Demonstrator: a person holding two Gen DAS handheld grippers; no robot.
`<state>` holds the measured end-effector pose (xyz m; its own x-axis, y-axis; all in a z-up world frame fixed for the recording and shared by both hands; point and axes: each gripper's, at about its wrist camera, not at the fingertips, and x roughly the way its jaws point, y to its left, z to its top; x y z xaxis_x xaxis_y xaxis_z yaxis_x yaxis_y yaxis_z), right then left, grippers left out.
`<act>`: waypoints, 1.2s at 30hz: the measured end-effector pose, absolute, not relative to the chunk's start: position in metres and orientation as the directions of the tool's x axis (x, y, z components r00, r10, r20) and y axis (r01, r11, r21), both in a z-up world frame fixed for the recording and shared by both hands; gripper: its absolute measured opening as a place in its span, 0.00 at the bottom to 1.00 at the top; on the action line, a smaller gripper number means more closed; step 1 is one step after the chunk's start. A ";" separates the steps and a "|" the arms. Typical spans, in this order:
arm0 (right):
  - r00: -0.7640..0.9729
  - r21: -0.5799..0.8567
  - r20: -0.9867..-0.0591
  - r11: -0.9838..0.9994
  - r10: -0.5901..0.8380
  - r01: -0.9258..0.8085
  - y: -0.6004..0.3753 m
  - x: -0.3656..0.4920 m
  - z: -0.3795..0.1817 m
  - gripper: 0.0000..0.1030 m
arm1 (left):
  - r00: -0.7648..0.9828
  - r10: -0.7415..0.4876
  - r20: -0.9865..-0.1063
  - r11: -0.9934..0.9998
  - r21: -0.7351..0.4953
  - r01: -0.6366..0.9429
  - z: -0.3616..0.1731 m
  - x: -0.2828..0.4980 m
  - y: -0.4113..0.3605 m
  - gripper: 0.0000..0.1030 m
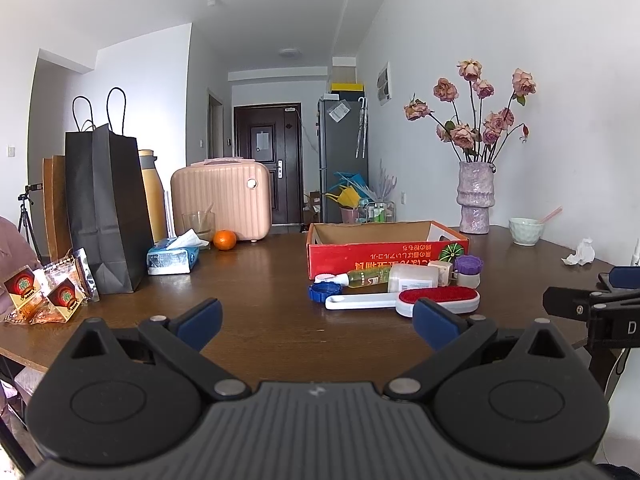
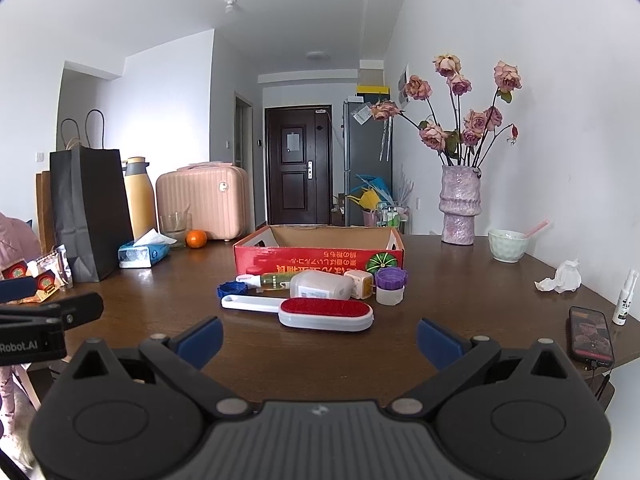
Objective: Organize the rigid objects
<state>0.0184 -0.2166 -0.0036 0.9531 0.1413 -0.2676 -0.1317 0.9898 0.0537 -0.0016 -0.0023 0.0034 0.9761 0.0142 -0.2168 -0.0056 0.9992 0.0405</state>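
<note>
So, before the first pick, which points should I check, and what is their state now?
1. Left tongs open, nothing held: ok.
2. Right tongs open, nothing held: ok.
3. Red box open on top, with room inside: ok, although its floor is hidden.
4. Lint brush nearest, lying flat with free space around it: ok.
5. Small bottles and purple-lidded jar crowded against the box front: not ok for a clean grip.
6. Phone near the table edge: not ok, avoid it.

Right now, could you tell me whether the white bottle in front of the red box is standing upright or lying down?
Lying down. The white bottle rests on its side on the table, lengthwise along the red box.
</note>
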 end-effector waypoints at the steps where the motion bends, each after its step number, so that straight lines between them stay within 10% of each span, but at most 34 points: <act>1: 0.953 0.054 -0.267 0.990 0.141 -0.131 -0.217 0.018 -0.004 1.00 | 0.976 0.014 -0.219 0.999 0.040 -0.006 0.003 -0.001 -0.002 1.00; 36: 0.954 0.055 -0.266 0.990 0.140 -0.130 -0.216 0.017 -0.005 1.00 | 0.975 0.028 -0.218 0.999 0.049 -0.018 0.001 -0.001 -0.002 1.00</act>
